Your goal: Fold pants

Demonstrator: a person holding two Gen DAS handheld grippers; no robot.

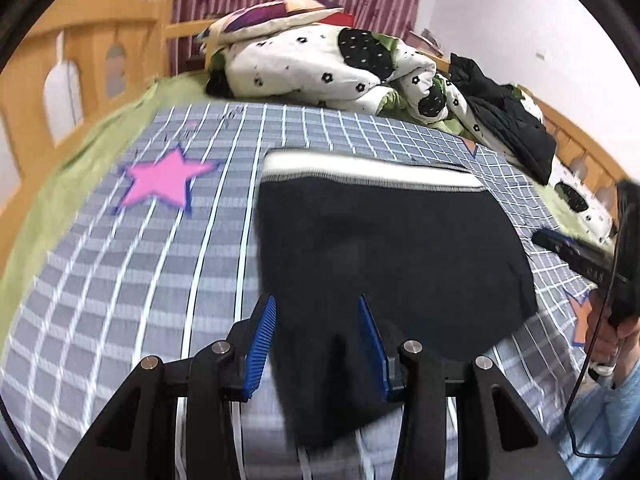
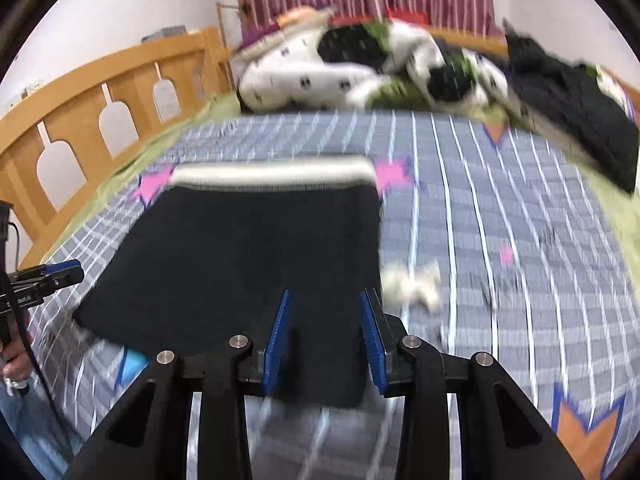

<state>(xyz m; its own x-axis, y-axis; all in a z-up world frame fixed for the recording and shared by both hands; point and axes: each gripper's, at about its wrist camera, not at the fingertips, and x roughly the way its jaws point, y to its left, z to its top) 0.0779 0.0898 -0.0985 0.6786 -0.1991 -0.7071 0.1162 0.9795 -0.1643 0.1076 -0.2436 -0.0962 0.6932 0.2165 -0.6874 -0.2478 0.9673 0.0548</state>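
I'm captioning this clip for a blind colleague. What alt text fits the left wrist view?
Folded black pants with a white waistband lie on a grey checked sheet on a bed; the left gripper's blue-padded jaws stand open over their near edge. A pink star is printed at left, a rumpled duvet lies behind.

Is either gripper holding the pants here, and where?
Neither. Both the left gripper and right gripper have jaws apart above the folded pants, gripping nothing.

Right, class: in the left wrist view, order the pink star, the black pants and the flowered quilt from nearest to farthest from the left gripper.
1. black pants: directly ahead of the left gripper, reaching between its fingers.
2. pink star: further out, to the left on the checked sheet.
3. flowered quilt: farthest, heaped at the bed's far end.
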